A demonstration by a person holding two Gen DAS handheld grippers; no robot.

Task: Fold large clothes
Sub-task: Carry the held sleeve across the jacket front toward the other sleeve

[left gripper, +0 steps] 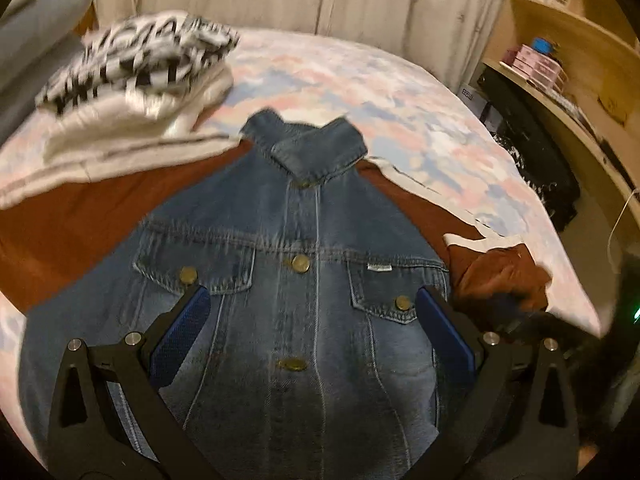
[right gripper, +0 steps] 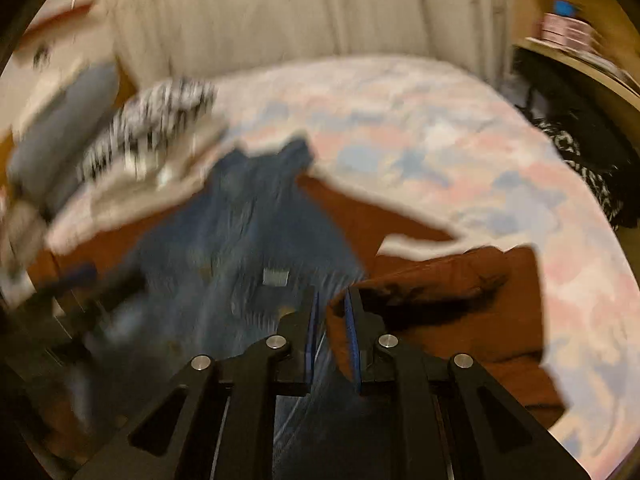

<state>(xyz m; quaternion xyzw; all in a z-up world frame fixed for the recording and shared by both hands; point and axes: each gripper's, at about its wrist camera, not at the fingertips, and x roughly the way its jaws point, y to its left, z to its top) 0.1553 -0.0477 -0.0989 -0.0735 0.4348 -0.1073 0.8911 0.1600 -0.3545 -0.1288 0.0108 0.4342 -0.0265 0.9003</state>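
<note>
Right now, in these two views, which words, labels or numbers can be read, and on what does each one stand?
None can be quoted.
White tag on the denim jacket pocket: too blurred to read in both views.
Dark characters on the white box beside the bed: too small to read surely.
Pink boxes on the shelf: no print can be made out.

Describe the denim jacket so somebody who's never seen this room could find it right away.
Start at the bed with the pink and blue patterned cover. On its near side, the denim jacket lies flat, front up, over a rust-brown garment. It is the only blue piece with brass buttons and two flap pockets.
</note>
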